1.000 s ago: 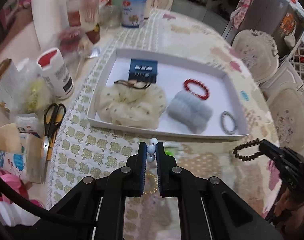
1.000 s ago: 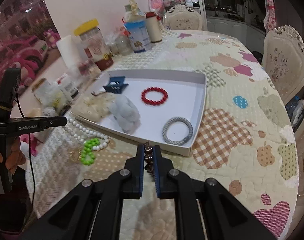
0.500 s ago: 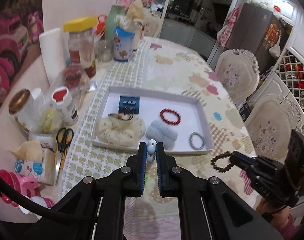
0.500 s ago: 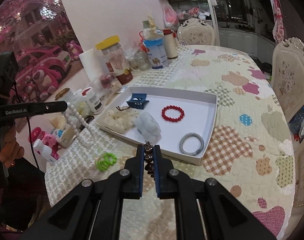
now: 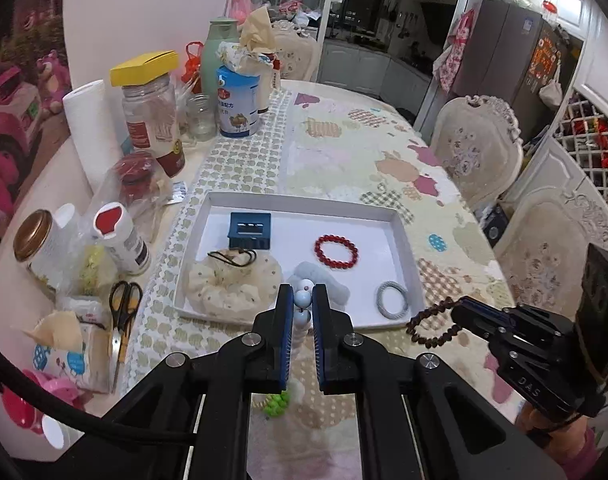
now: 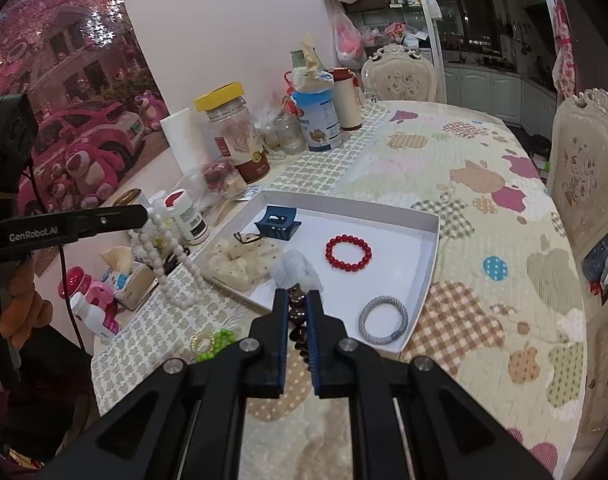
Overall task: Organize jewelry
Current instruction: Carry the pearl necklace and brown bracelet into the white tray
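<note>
Nearest, left gripper point(image 5: 302, 300): jaws clamped on a white pearl-bead necklace point(image 6: 172, 252), strand hanging in a long loop above the table edge, as shown in the right wrist view. Right gripper point(image 6: 297, 302): jaws clamped on a dark brown wooden-bead bracelet point(image 5: 431, 322), loop suspended clear of the quilted patchwork tablecloth point(image 6: 483, 216).

Directly below the grippers, on the tablecloth: a bright green bead bracelet point(image 6: 216, 342) touching a small gold-coloured ring of beads point(image 6: 202, 342), both outside the tray.

Just beyond: a shallow white rectangular cardboard tray point(image 5: 304, 202). Contents, near edge to far edge:
- grey braided hair tie point(image 5: 391, 299), near right corner;
- pale blue fluffy scrunchie point(image 6: 294, 268), near centre, partly hidden behind the left gripper's fingers;
- cream dotted fabric scrunchie point(image 5: 234, 280), near left, with a thin black elastic hair band point(image 5: 232, 257) lying on top;
- red round-bead bracelet point(image 5: 335, 252), centre right, apart from the others;
- dark blue plastic claw clip point(image 5: 250, 230), far left.

Left of the tray: black-handled scissors point(image 5: 122, 308), a tissue pack point(image 5: 64, 354), a white bottle with a red cap point(image 5: 120, 238).

Farther back: a clear jar with a yellow lid point(image 5: 150, 112), a white paper towel roll point(image 5: 92, 128), a blue-and-white tin point(image 5: 238, 106).

Beyond the table, right side: cream ornate upholstered chairs point(image 5: 475, 148).
</note>
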Action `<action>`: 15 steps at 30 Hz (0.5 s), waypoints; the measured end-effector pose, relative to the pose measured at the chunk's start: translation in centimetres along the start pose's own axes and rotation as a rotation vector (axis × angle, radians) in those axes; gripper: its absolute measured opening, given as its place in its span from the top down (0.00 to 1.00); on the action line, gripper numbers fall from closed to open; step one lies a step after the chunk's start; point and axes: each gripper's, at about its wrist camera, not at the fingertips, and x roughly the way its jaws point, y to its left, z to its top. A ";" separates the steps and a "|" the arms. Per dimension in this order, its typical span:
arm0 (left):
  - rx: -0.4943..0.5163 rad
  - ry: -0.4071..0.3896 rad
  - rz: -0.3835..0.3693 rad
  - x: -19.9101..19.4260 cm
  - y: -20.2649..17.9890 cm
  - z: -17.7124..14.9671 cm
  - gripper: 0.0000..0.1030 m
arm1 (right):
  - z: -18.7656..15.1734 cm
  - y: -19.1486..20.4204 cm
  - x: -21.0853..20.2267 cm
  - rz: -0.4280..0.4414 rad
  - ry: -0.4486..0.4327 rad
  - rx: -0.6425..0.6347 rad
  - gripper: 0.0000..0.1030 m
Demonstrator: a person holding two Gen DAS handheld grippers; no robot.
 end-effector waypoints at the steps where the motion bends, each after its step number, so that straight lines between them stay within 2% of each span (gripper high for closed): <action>1: 0.004 0.003 0.008 0.5 0.0 0.3 0.95 | 0.2 -0.2 0.3 -0.003 0.004 0.003 0.92; 6: 0.032 0.016 0.047 3.5 -0.4 2.1 0.95 | 1.2 -1.6 2.5 -0.018 0.029 0.026 0.92; 15: 0.077 0.056 0.052 9.0 -2.0 5.5 0.95 | 2.3 -3.7 6.4 -0.027 0.076 0.076 0.92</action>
